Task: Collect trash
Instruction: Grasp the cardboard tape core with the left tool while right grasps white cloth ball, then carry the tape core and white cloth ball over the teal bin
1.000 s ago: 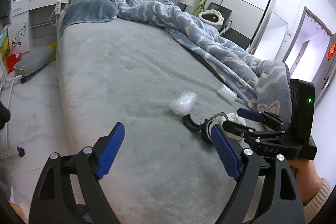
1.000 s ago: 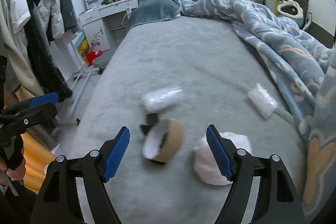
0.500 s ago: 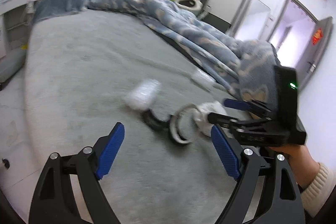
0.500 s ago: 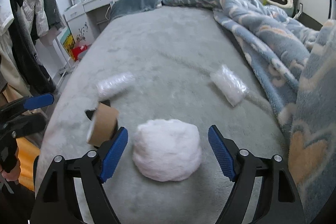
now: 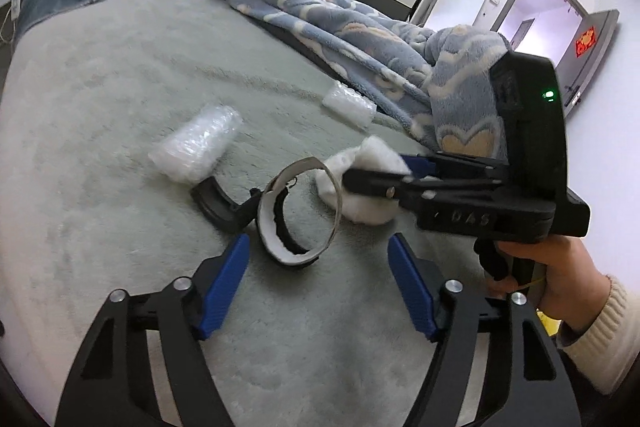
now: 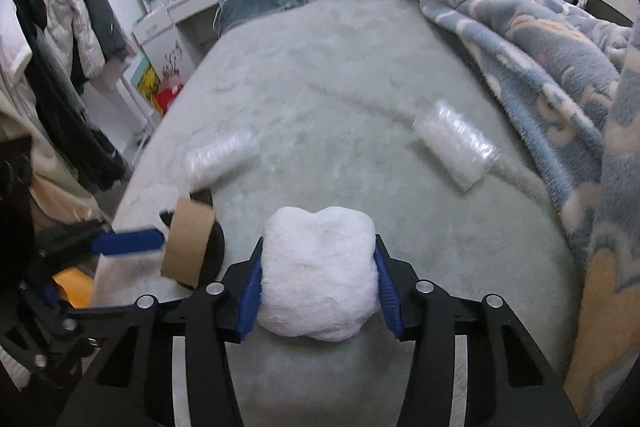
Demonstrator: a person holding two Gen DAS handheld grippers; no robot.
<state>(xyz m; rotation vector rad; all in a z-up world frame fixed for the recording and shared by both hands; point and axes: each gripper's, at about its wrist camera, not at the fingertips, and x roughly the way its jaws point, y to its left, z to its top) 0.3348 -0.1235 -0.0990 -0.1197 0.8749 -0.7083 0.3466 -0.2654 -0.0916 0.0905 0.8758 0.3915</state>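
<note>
While my right gripper [image 6: 318, 281] has its fingers pressed into both sides of the white fluffy wad [image 6: 318, 267] near the foot edge of the bed [image 6: 340, 75], the hold looks soft, and I'd judge the wad could squash and slip out on lifting. My left gripper [image 5: 318, 273] hangs open in front of the empty tape roll [image 5: 298, 213], which stands on its rim; a careless nudge could roll it toward the bed's left edge. Two plastic wrap bundles [image 5: 196, 145] lie further up the bed.
</note>
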